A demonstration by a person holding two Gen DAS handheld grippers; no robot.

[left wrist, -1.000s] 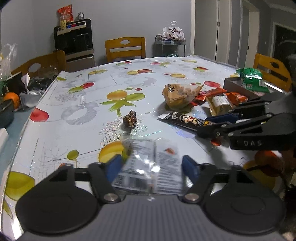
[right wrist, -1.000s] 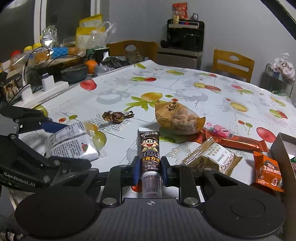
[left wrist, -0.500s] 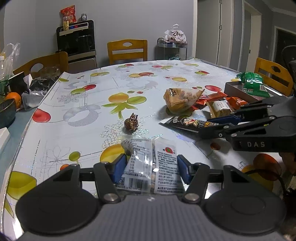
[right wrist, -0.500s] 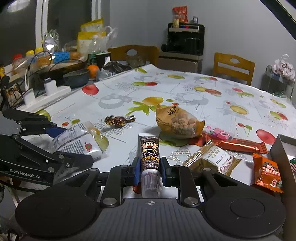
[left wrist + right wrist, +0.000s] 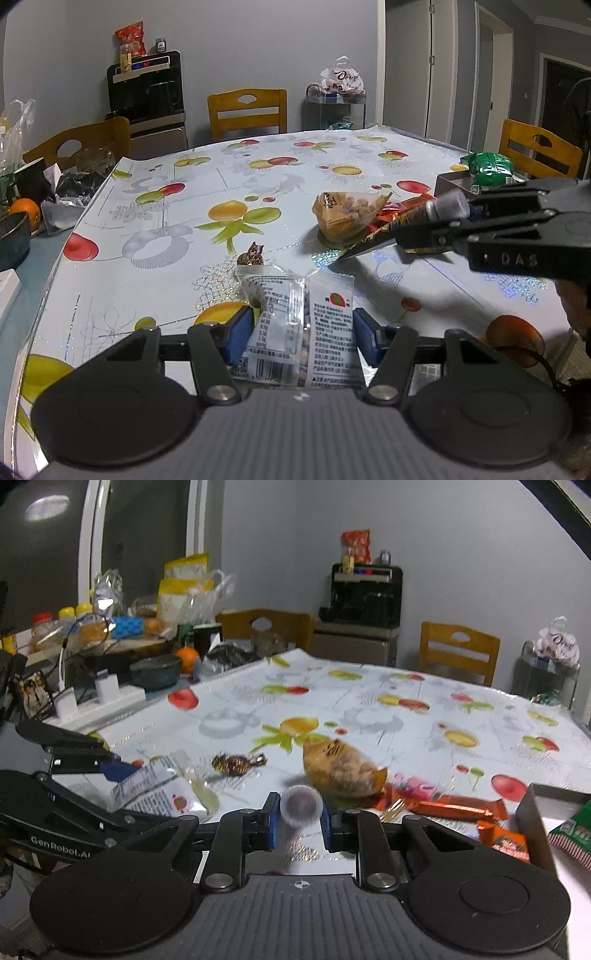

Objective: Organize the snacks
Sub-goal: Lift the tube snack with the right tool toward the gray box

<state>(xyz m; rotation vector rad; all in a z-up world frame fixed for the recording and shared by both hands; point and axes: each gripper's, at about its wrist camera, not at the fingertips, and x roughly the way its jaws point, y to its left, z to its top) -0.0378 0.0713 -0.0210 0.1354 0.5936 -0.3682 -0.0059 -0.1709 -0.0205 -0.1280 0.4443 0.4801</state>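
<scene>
Tongs first: the right tongs (image 5: pixel 298 821) are clamped on the capped end of a dark chocolate tube (image 5: pixel 413 221), which hangs clear of the desk (image 5: pixel 155 206) at the right of the left wrist view. The left tongs (image 5: pixel 301 334) have just been closing; their blue pads sit at both edges of a clear nut packet (image 5: pixel 306 325) lying at the lower centre of that view, and I cannot tell whether they press it yet.

Biggest risk, I judge, is the tube. It is gripped only at one end, so its free length can swing and brush the orange peanut bag (image 5: pixel 345 218) or catch the wall of the grey box (image 5: pixel 535 812) at the right edge. A loose hold on the round cap could let it slip out.

Next, the packet: slick film, held across its width, may buckle or slide free when lifted, and could drag the wrapped candy (image 5: pixel 253 254) just beyond it.

Tube's long axis runs from upper right, cap end, down to lower left, tip pointing toward the desk. Packet's long axis runs from lower frame toward the centre, away from the camera.
</scene>
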